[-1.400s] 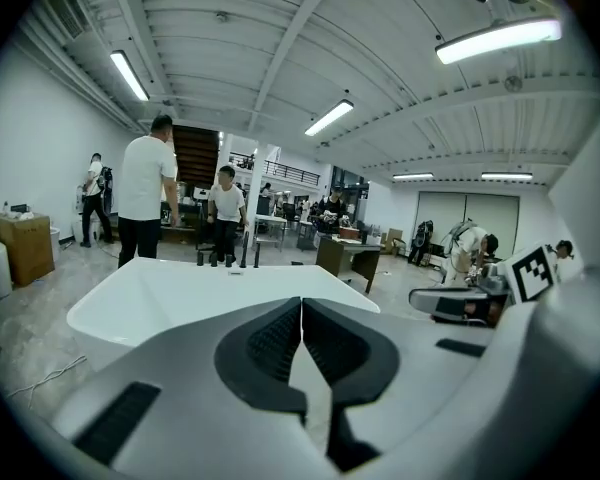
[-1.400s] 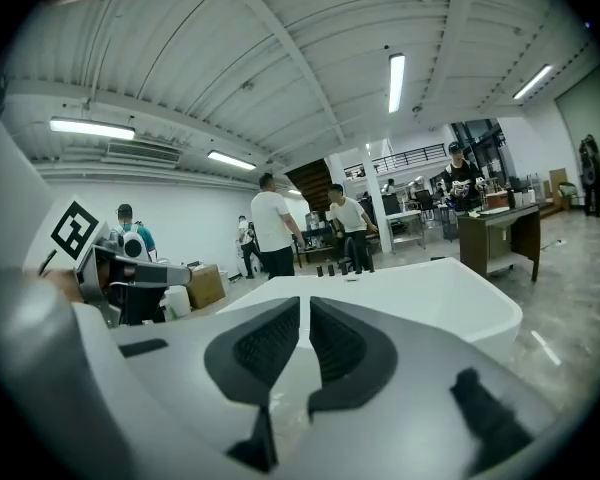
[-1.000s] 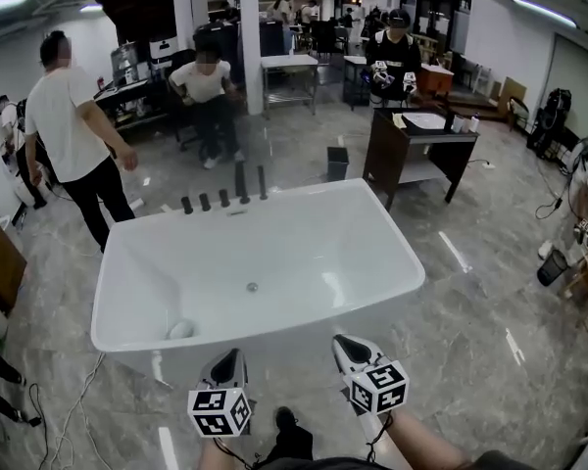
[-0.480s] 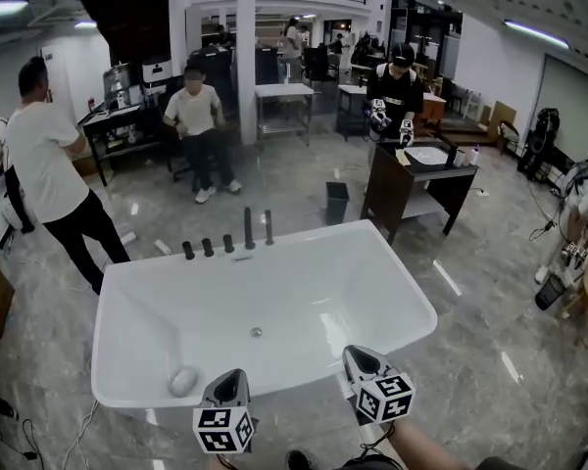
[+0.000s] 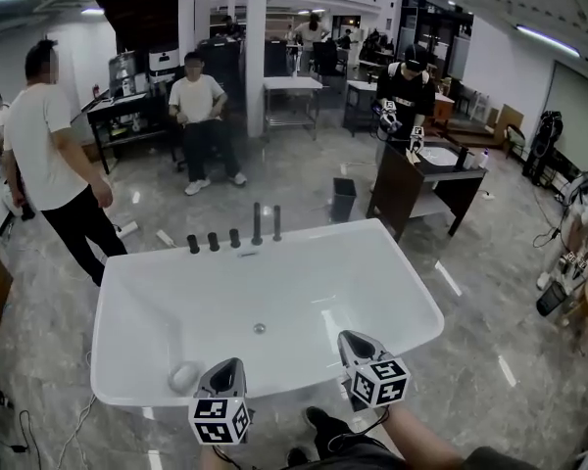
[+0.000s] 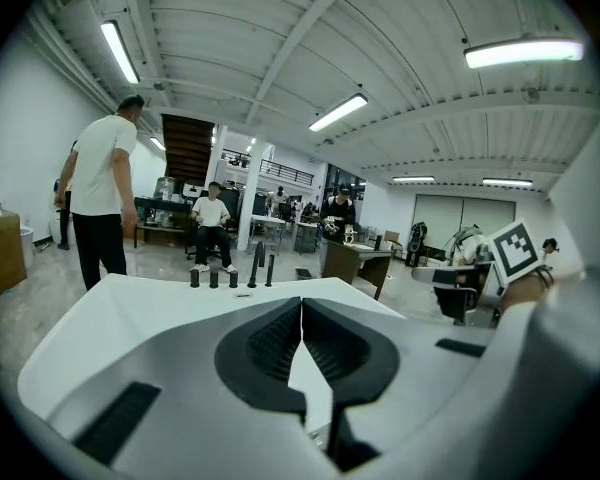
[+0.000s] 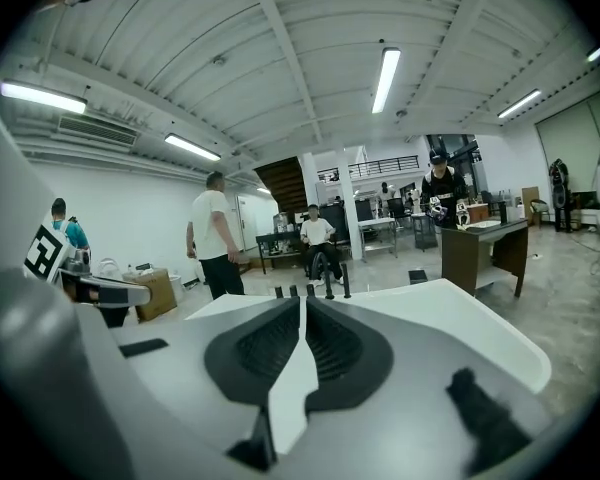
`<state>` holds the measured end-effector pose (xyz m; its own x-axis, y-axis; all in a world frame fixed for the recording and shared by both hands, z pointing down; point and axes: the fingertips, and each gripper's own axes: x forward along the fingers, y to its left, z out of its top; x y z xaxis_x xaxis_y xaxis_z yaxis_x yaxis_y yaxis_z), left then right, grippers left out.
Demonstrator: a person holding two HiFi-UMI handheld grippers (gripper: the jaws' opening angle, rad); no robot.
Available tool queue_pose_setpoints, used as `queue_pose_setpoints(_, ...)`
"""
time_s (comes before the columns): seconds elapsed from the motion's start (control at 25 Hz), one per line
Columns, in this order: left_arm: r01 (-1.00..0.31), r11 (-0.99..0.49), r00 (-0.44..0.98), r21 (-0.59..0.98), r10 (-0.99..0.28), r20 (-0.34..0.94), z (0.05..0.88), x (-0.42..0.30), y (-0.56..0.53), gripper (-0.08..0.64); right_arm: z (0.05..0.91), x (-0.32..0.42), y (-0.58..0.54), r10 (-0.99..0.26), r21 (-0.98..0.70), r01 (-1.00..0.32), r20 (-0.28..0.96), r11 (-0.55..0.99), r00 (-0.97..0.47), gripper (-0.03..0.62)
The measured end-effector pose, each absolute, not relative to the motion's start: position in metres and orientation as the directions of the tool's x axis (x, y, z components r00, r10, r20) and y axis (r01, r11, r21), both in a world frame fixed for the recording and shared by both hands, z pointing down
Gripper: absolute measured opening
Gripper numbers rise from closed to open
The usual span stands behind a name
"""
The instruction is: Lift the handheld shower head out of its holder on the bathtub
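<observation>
A white bathtub (image 5: pixel 412 282) lies straight ahead. A row of black fittings stands on its far rim: three short knobs (image 5: pixel 214 242) and two taller posts (image 5: pixel 266 223). I cannot tell which of them is the handheld shower head. My left gripper (image 5: pixel 230 363) and right gripper (image 5: pixel 348 338) hover side by side at the near rim, both shut and empty, pointing toward the far rim. The fittings (image 6: pixel 252 266) show small beyond the shut left gripper (image 6: pixel 300 303) in the left gripper view, and the fittings (image 7: pixel 327 284) beyond the shut right gripper (image 7: pixel 302 300) in the right gripper view.
A white rounded lump (image 5: pixel 183 376) lies inside the tub near its front left corner, and a drain (image 5: pixel 260 328) sits mid-floor. A standing person (image 5: pixel 54 164) is left of the tub, a seated person (image 5: pixel 201 116) behind it. A dark desk (image 5: pixel 421 189) and small bin (image 5: pixel 344 199) stand far right.
Both grippers have come forward from short of the tub to its near rim, still shut. The tub now looks closer, and the standing person has shifted at the left.
</observation>
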<state>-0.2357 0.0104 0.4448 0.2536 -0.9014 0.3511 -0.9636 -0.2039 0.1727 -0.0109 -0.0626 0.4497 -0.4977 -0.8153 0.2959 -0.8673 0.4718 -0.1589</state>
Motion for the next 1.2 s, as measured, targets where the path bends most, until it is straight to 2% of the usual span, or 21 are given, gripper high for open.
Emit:
queue_pose_setpoints(0.52, -0.976, -0.145, 0.198, 0.166, -0.905, 0.375, 0.450, -0.238, -0.068, 0.015, 0.465, -0.006, -0.188, -0.821, -0.142, -0.873, 0.297, 0.467, -0.488, 0.029)
queue_pose_setpoints(0.84, -0.981, -0.080, 0.145, 0.177, -0.908, 0.393, 0.469, -0.221, -0.174, 0.015, 0.500, 0.015, -0.309, -0.794, -0.199, -0.859, 0.327, 0.472, -0.512, 0.029)
queue_pose_setpoints(1.2, -0.990, -0.070, 0.110, 0.123, -0.924, 0.366, 0.478, -0.203, -0.296, 0.015, 0.532, 0.014, -0.428, -0.729, -0.260, -0.801, 0.332, 0.540, -0.599, 0.029)
